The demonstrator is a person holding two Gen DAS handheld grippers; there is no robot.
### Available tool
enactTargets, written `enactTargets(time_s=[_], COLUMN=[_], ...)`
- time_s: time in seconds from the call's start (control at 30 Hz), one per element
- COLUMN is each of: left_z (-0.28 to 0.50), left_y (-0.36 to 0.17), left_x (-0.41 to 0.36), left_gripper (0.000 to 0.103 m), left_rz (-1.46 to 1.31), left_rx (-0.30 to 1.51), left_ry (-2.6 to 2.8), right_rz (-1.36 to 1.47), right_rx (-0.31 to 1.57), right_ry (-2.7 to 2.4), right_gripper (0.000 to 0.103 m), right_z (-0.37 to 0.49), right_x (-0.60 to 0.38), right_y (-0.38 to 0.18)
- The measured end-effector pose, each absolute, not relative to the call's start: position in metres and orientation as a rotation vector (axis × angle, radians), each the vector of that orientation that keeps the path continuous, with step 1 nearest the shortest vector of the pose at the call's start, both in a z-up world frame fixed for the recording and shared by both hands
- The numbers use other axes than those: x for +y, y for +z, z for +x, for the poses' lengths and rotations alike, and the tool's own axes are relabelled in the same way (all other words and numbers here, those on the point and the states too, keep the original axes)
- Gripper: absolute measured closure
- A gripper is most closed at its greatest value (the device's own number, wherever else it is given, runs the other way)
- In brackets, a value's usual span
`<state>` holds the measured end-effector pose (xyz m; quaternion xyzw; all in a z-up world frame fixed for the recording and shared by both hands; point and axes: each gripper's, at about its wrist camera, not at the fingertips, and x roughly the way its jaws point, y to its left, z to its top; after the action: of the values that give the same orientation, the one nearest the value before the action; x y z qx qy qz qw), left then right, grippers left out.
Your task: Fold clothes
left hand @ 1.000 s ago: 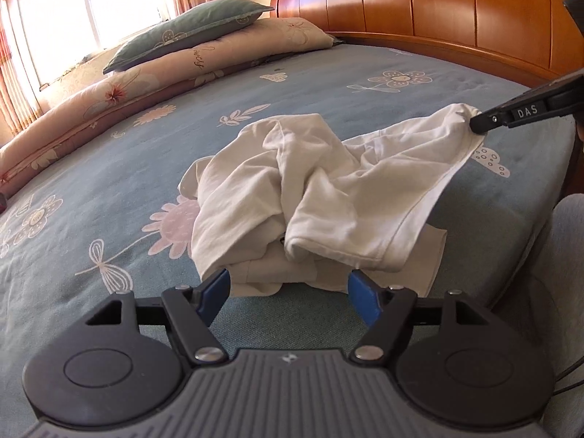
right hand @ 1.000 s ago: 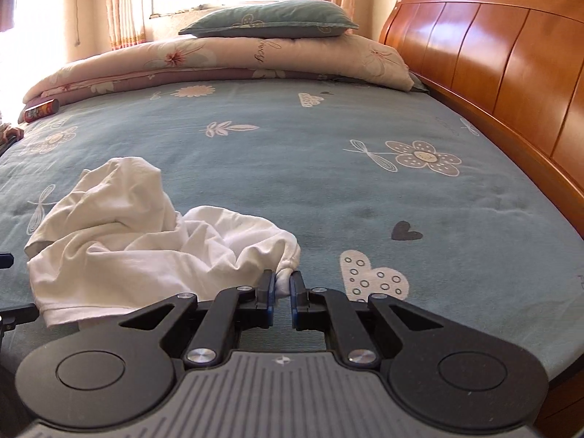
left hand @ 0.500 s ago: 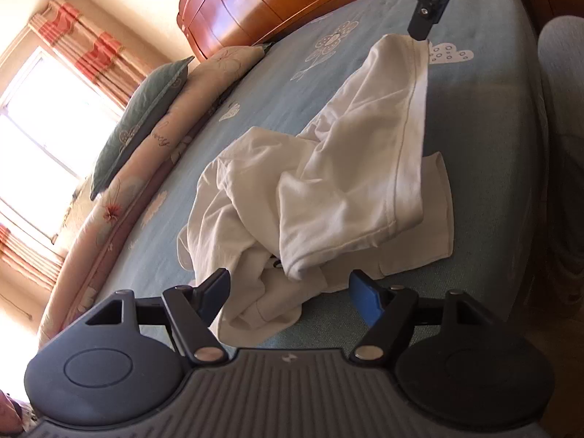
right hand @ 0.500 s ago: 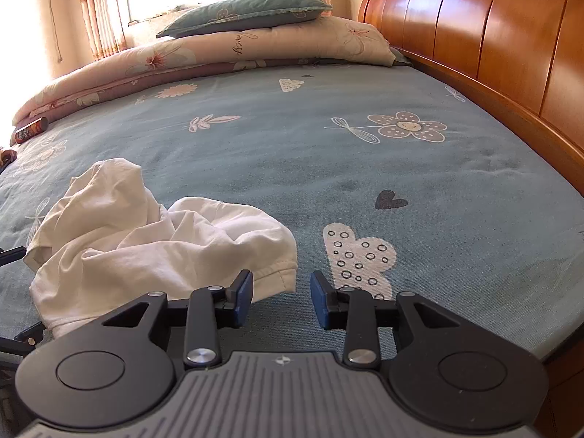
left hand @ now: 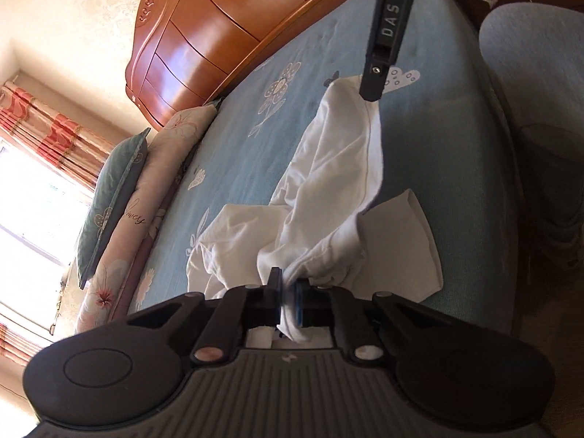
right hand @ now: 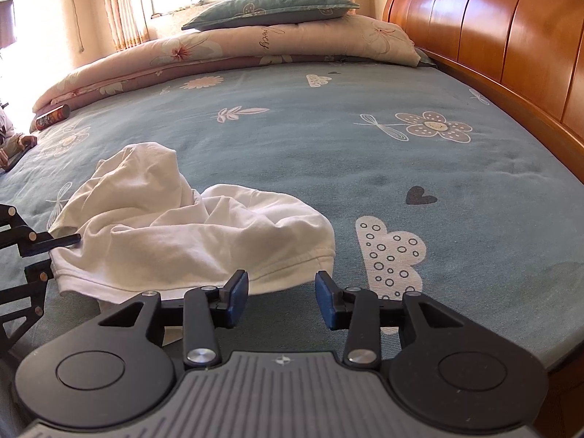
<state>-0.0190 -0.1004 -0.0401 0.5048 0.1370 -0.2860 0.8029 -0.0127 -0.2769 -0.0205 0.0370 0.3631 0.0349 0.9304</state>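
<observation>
A crumpled white garment (left hand: 328,189) lies on the blue flowered bed sheet (left hand: 438,138); it also shows in the right wrist view (right hand: 189,233). My left gripper (left hand: 287,301) is shut on a bunched edge of the garment near the bed's front edge; it shows at the left edge of the right wrist view (right hand: 22,252). My right gripper (right hand: 281,295) is open and empty, its blue pads just short of the garment's hem. Its finger (left hand: 387,33) shows in the left wrist view, at the garment's far corner.
A wooden headboard (right hand: 511,43) runs along the right. A rolled quilt (right hand: 219,58) and a teal pillow (right hand: 270,7) lie at the far side. A small can (right hand: 53,116) rests at the far left. The person's grey-trousered leg (left hand: 540,116) is beside the bed edge.
My left gripper rolled sideways, moved in and shut on the garment's near edge. My right gripper opened and let go of the far corner, which dropped onto the sheet.
</observation>
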Motion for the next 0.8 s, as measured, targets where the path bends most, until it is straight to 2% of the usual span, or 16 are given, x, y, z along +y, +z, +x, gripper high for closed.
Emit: enactTargets(time_s=[0.47,0.8], left_z=[0.085,0.165], left_y=[0.032,0.056], left_x=[-0.076,-0.064], left_gripper=[0.1,0.1], left_rz=[0.734,0.593], left_rx=[0.338,0.35], left_ry=[-0.461,-0.357], right_rz=[0.039,0.032], right_rx=[0.693,0.74], right_ry=[0.148,0.165], right_gripper=[0.039,0.039], right_z=[-0.019,0.002], right_x=[-0.261,-0.262], right_y=[-0.007,-0.025])
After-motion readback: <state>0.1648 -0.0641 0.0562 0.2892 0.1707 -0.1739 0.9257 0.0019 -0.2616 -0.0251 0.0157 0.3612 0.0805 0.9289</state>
